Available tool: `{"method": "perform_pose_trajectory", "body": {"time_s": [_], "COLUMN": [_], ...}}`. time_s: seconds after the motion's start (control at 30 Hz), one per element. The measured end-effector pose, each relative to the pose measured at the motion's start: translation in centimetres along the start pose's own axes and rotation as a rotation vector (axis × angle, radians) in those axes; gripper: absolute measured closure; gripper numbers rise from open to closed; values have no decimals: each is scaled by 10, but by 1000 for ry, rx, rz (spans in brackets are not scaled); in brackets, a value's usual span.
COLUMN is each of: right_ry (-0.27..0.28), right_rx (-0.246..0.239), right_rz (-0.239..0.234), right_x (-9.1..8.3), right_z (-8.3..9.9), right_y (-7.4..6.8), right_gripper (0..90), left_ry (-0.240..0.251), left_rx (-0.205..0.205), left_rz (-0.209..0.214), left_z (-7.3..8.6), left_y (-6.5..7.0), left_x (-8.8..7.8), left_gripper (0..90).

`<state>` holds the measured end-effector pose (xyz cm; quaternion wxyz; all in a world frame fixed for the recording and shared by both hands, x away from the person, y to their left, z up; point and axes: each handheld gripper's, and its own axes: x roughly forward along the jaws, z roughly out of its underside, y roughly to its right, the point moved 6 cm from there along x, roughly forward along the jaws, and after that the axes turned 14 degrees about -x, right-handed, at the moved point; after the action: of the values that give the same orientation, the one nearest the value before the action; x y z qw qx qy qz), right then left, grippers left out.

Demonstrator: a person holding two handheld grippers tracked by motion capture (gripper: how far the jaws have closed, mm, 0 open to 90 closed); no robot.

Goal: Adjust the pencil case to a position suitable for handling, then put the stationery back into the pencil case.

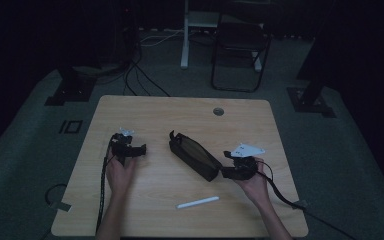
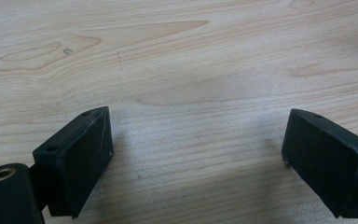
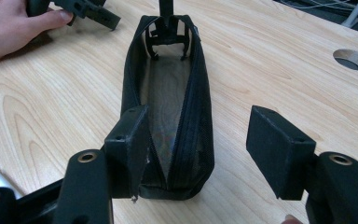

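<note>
Two claws are in my hands. Nearest me lies a white pen (image 1: 198, 202) on the table (image 1: 145, 107), likely waiting for the case. My right claw (image 3: 196, 149) stands open astride the near end of the black mesh pencil case (image 3: 168, 98), gripping nothing, perhaps to steady it. My left claw (image 2: 196, 154) hangs wide open and empty over bare wood, well apart from the case.

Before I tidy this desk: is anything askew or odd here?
The black mesh pouch lies slantwise on the table, unzipped and gaping, with the right gripper open around its near end. The white pen lies loose near the front edge. Nothing looks spilled or damaged.
</note>
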<state>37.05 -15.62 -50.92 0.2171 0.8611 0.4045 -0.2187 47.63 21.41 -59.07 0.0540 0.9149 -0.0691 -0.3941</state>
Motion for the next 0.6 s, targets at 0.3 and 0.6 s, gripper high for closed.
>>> {"method": "perform_pose_trajectory", "body": {"time_s": [0.3,0.6], "right_ry": [9,8], "right_rx": [-13,-38], "right_rz": [-6,-18], "right_x": [-5,-10], "right_z": [-3,-3], "right_y": [-4,-12], "right_gripper": [383,377], "left_ry": [0,0], "left_rx": [0,0], "left_rz": [0,0], "left_z": [0,0], "left_y": [0,0], "left_x": [0,0], "left_gripper": [91,91]}}
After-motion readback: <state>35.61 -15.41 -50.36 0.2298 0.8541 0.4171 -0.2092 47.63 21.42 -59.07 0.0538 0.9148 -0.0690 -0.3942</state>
